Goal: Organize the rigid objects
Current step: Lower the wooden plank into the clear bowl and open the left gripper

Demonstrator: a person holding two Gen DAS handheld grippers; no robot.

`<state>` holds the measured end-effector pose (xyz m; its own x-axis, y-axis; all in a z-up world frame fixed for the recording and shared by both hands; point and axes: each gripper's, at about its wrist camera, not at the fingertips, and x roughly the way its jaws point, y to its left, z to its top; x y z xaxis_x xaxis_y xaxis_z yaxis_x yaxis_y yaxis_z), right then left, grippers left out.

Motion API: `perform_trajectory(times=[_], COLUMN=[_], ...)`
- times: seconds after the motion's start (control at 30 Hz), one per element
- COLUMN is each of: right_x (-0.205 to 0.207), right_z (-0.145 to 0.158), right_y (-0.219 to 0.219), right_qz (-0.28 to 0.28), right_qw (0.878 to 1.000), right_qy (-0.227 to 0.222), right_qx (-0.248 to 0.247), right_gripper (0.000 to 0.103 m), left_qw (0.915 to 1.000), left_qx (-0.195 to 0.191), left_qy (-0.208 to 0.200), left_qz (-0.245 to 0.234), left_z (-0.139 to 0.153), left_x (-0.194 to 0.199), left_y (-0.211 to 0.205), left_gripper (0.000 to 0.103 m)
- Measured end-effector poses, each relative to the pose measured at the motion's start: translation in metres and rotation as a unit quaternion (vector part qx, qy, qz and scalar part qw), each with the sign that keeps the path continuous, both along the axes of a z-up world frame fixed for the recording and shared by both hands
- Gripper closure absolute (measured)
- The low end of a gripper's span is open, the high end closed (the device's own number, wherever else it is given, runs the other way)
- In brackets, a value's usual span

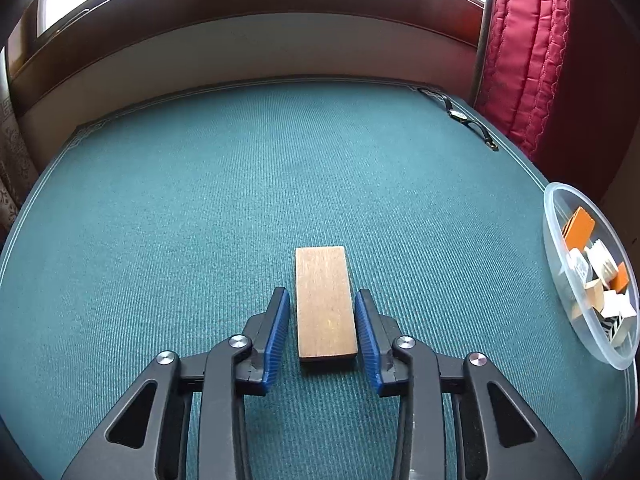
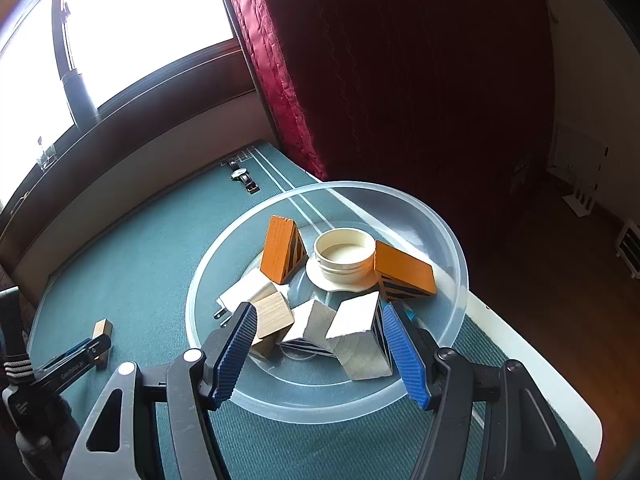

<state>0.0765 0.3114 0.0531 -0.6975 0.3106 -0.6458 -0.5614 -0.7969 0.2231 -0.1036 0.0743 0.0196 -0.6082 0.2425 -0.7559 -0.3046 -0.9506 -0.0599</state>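
I am holding the left tool point(image 1: 322, 293) low over the green bench point(image 1: 200, 220), with its two blue ribbed pads standing apart, one on each side of the flat wooden block point(image 1: 324, 276). The pads are sitting very close to its long sides, but I think they are not squeezing it yet, because a thin strip of cloth is showing at the left one. The block is lying flat with its long way pointing to 12 o'clock, so the pads are meeting its narrow width, which is the easy way to grab it. It looks smooth, brown and hard, with square corners. The bench cloth looks ribbed and soft, so the block is probably not sliding about. The clear plastic bowl point(image 1: 554, 240) is sitting at 3 o'clock from the block, at the bench's edge, and I guess the block is going there. I am keeping the right tool point(image 2: 319, 308) over the bowl's near side with its pads apart and nothing in them. Inside are two orange wedges point(image 2: 280, 248), a round cream cup point(image 2: 344, 254), rough white blocks point(image 2: 356, 328) and a pale wooden cube point(image 2: 274, 314), all piled loosely. A wristwatch point(image 1: 460, 114) is lying at 1 o'clock, far off.
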Motion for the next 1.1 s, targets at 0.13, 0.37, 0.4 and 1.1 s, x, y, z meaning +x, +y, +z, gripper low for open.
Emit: perform_trajectory(times=[0.13,0.37,0.4,1.1], right_x=[0.002,0.011,0.013,0.033], right_z=[0.000,0.004,0.005,0.005], right_y=[-0.001,0.005,0.006,0.034], right_qz=[-0.001,-0.014,-0.016,-0.030], right_qw=[1.000,1.000,1.000,0.999], right_qy=[0.000,0.006,0.007,0.002], right_qx=[0.001,0.003,0.004,0.013], right_gripper=[0.034,0.034,0.034,0.034], left_qw=[1.0000,0.9998,0.9997,0.9914], left_qx=[0.005,0.011,0.012,0.039], left_qy=[0.001,0.014,0.016,0.028], left_qz=[0.001,-0.010,-0.013,-0.122], left_z=[0.002,0.013,0.015,0.052], left_x=[0.004,0.017,0.019,0.065], left_y=[0.003,0.012,0.013,0.106], left_gripper=[0.074,0.075,0.075,0.075])
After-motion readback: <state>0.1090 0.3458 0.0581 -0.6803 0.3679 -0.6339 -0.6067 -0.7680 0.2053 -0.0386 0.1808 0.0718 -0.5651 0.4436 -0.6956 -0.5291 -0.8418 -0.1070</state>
